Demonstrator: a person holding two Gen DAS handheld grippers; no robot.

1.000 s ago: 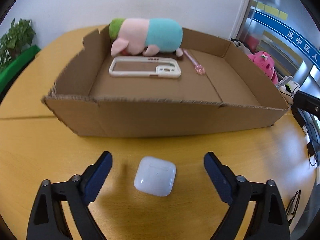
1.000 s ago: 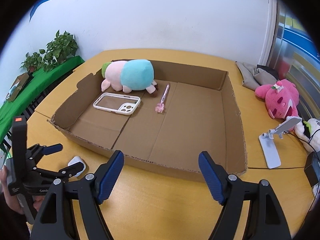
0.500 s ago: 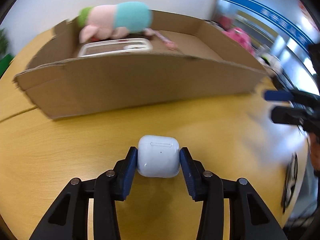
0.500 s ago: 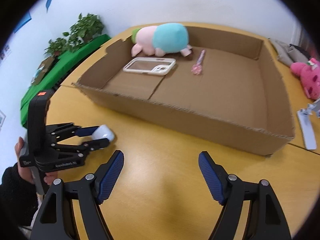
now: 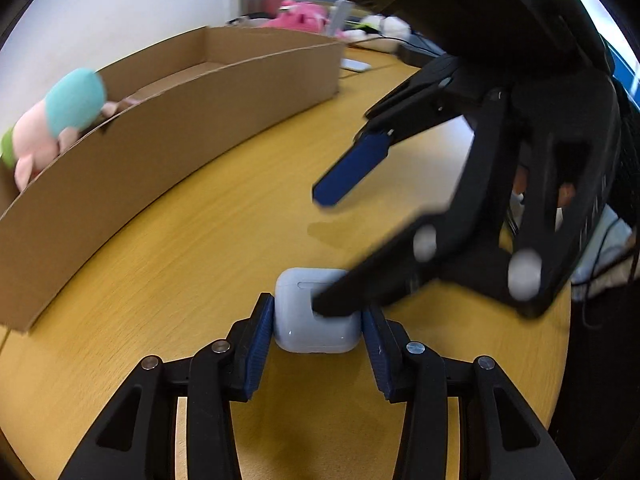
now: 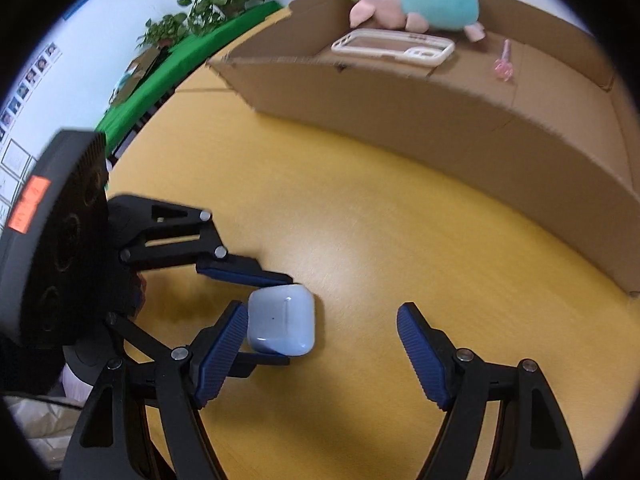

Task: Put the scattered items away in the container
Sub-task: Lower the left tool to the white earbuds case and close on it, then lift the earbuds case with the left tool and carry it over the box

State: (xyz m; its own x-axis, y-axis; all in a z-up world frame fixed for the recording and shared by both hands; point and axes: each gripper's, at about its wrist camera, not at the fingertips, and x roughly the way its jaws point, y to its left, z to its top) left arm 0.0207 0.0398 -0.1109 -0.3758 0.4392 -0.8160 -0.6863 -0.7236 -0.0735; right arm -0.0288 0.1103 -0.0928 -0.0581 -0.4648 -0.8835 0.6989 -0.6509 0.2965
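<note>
A white earbud case [image 5: 310,322] sits on the wooden table, clamped between the blue pads of my left gripper [image 5: 318,328]. It also shows in the right wrist view [image 6: 282,324], held by the left gripper [image 6: 266,316]. My right gripper [image 6: 322,344] is open, its left finger right beside the case; in the left wrist view it [image 5: 328,252] reaches in from the right, one fingertip over the case. The cardboard box [image 6: 460,128] holds a pink and teal plush [image 6: 416,0], a white phone case [image 6: 394,46] and a pink pen [image 6: 504,60].
The box's near wall [image 5: 140,160] runs across the left. Pink plush toys [image 5: 296,18] and cables lie beyond the box. A green bench with plants [image 6: 192,44] stands at the far left. Bare table lies between the grippers and the box.
My left gripper shut on the earbud case and swung right. My right gripper moved in close from the right, open, until its finger reached the case.
</note>
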